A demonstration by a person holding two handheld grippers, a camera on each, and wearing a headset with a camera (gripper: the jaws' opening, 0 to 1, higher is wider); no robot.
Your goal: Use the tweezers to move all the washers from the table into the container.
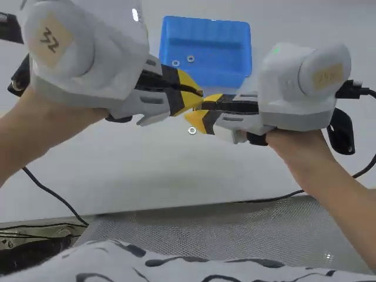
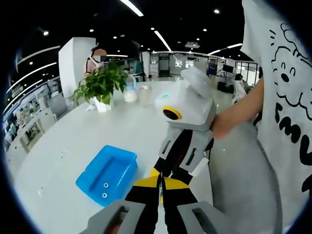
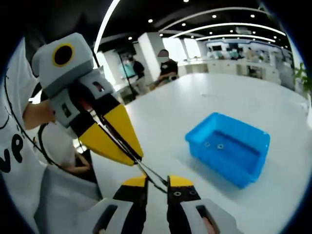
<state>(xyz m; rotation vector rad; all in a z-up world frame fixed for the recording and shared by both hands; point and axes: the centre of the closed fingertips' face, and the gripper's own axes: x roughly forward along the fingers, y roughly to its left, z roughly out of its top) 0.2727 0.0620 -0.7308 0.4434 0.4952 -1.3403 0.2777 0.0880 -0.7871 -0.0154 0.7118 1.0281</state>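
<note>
Tweezers [image 3: 152, 174] run from the left gripper [image 3: 138, 158], clamped on them, into the right gripper [image 3: 157, 183], likely steadying aim at the loose washer [image 1: 192, 130]; squeezed or spread, can't tell.

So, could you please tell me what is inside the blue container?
Two washers lie on the container's floor. The left gripper covers its near left corner in the head view.

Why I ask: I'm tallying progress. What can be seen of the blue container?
The blue container is a rectangular, open-topped tub, glossy plastic by its look, with a raised rim. It stands upright on the white table. Two washers lie apart on its floor; nothing else touches it.
</note>
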